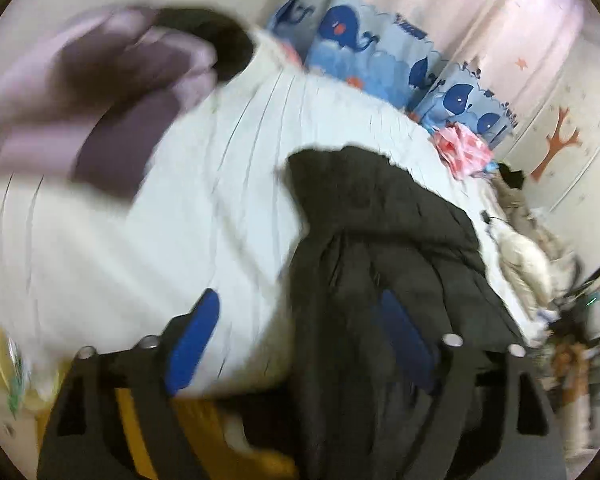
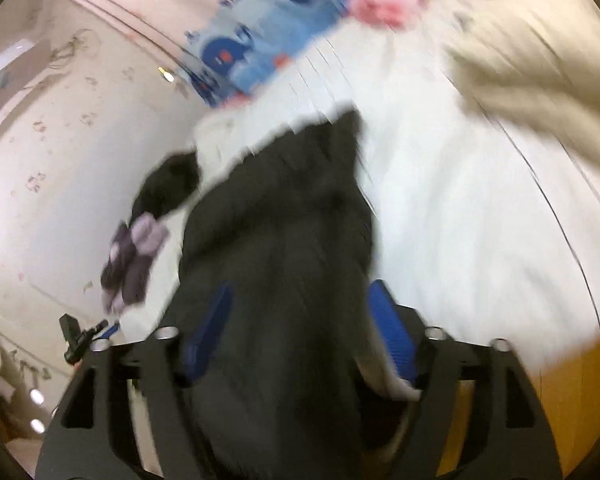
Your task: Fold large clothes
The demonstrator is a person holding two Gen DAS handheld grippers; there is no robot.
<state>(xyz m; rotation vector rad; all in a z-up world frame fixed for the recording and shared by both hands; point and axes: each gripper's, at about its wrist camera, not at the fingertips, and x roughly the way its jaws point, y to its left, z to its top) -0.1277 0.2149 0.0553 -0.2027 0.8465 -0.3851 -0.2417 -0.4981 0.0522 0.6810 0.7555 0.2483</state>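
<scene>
At the far left of the white bed sheet (image 1: 204, 200), a purple garment (image 1: 112, 120) is laid aside, seemingly to keep the middle clear. The left gripper (image 1: 300, 344) is seen with jaws spread wide, nothing pinched between them. The black coat (image 1: 380, 240) is bunched on the sheet's near right part, its near end hung over the bed's near edge. The right gripper (image 2: 300, 332) is likewise spread, the coat beneath unclamped. Bare sheet is left on both sides for spreading; cream clothes (image 2: 532, 60) are heaped far right.
</scene>
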